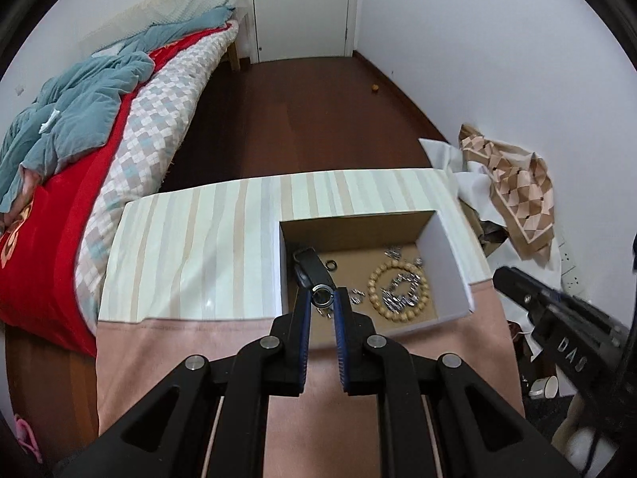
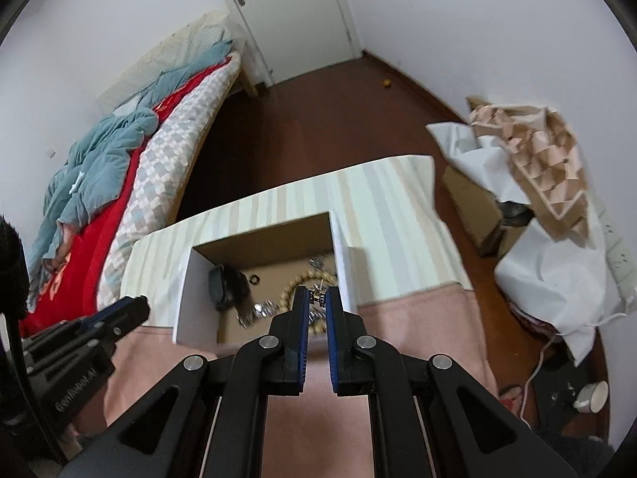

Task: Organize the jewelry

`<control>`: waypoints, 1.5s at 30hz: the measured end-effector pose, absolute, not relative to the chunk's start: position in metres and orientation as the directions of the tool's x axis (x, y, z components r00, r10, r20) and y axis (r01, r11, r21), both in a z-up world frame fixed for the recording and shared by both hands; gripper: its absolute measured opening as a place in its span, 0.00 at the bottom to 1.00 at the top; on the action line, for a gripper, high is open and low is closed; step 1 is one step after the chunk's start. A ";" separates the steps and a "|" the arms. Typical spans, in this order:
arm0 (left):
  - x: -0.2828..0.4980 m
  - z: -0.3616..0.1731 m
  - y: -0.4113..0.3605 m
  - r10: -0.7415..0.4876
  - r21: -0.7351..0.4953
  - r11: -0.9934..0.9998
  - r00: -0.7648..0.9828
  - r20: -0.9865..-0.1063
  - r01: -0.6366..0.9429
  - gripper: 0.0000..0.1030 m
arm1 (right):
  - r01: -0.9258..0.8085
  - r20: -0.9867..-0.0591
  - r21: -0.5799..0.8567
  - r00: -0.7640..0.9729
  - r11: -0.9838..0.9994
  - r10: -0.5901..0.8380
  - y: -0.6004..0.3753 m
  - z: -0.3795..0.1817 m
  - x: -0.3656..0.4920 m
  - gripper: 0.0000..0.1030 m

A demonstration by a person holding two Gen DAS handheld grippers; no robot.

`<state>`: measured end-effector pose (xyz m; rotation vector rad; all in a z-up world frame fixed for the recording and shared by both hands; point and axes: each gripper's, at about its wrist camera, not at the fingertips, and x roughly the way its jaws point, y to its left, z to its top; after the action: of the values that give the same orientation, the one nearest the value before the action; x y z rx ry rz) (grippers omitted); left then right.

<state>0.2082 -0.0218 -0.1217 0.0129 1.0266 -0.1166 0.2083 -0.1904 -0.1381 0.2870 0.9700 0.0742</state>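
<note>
While the left gripper pinches the watch at the frame's centre, lift it straight up; the right gripper looks nearly closed on a silver piece.

Bead bracelet, silver chains, black watch in box.

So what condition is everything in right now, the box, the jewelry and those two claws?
Box: open-topped, on the table.
Bead bracelet: lying flat in the box, silver pieces heaped inside its ring.
Black strap: lying in the box.
Small black ring: loose on the box floor.
Left claw: fingers apart around a round metal piece; grip unclear.
Right claw: shut on a small silver piece.
Door: closed.
</note>
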 end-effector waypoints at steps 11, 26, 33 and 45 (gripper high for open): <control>0.246 -0.155 0.002 -0.157 -0.169 0.986 0.374 -0.914 -0.001 0.13 | 0.047 -0.820 0.496 0.354 0.867 0.450 -0.183 -0.184 0.299 0.11; 0.222 -0.131 0.022 0.057 0.031 0.997 0.455 -0.888 -0.066 0.92 | 0.094 -0.897 0.201 0.418 0.975 0.144 -0.186 -0.157 0.257 0.78; 0.201 -0.128 0.018 0.079 0.054 0.996 0.446 -0.892 -0.068 0.94 | 0.084 -0.912 0.001 0.408 0.996 -0.033 -0.172 -0.151 0.225 0.99; 0.153 -0.076 0.010 0.073 0.038 0.996 0.519 -0.852 -0.078 0.94 | 0.078 -0.858 -0.068 0.503 0.995 -0.099 -0.169 -0.085 0.169 0.99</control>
<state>0.1528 0.0100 -0.0765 -0.0054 1.0208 0.0901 0.1694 -0.1693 -0.0852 -0.0213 1.0379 -0.1068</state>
